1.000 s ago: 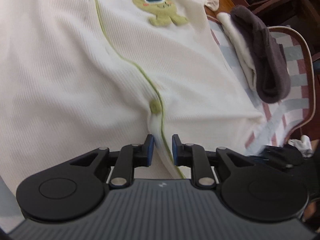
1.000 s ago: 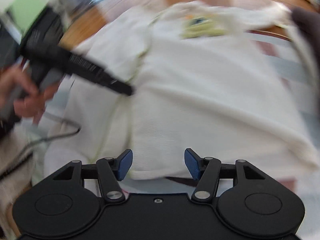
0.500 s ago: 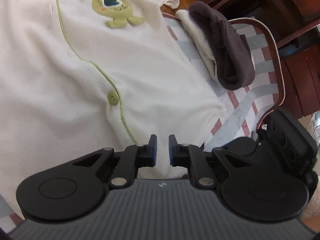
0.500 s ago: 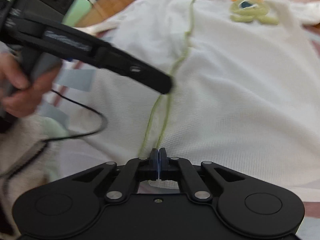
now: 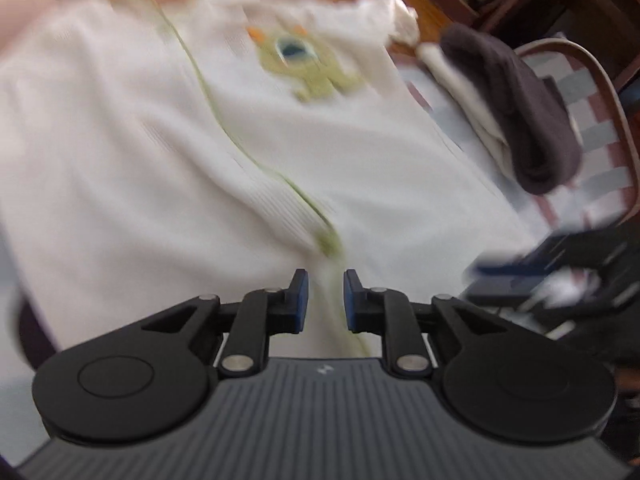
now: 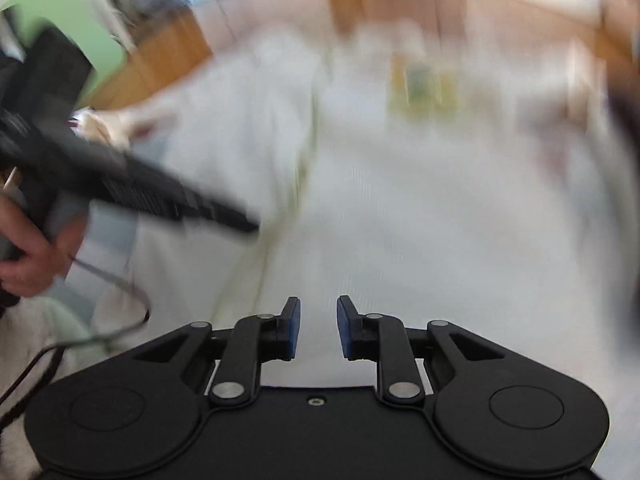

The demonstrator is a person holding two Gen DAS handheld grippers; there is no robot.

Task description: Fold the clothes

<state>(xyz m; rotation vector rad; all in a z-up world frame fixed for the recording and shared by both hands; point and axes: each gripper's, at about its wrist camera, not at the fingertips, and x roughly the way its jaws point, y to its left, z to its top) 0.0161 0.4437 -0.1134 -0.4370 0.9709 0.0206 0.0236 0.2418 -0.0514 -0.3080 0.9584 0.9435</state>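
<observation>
A white ribbed baby garment (image 5: 140, 152) with green piping and a green monster patch (image 5: 308, 64) lies spread out, blurred by motion. My left gripper (image 5: 325, 296) is open at the garment's near hem, and the green-trimmed front edge runs into the gap between its fingers. My right gripper (image 6: 318, 322) is open too, low over the same white garment (image 6: 420, 220), with only cloth below the gap. The right wrist view shows the left gripper's black body (image 6: 120, 184) coming in from the left, held by a hand (image 6: 32, 264). The monster patch (image 6: 420, 80) is a blur there.
A folded dark grey garment (image 5: 520, 120) lies on a folded cream one (image 5: 468, 96) at the right, on a checked red, grey and white cloth (image 5: 592, 136). Dark wooden furniture (image 5: 560, 0) stands behind. A black cable (image 6: 120, 328) trails at the left.
Both grippers have opened: the right was fully shut half a second ago and the left's gap has widened. Both views have swung and are now blurred.
</observation>
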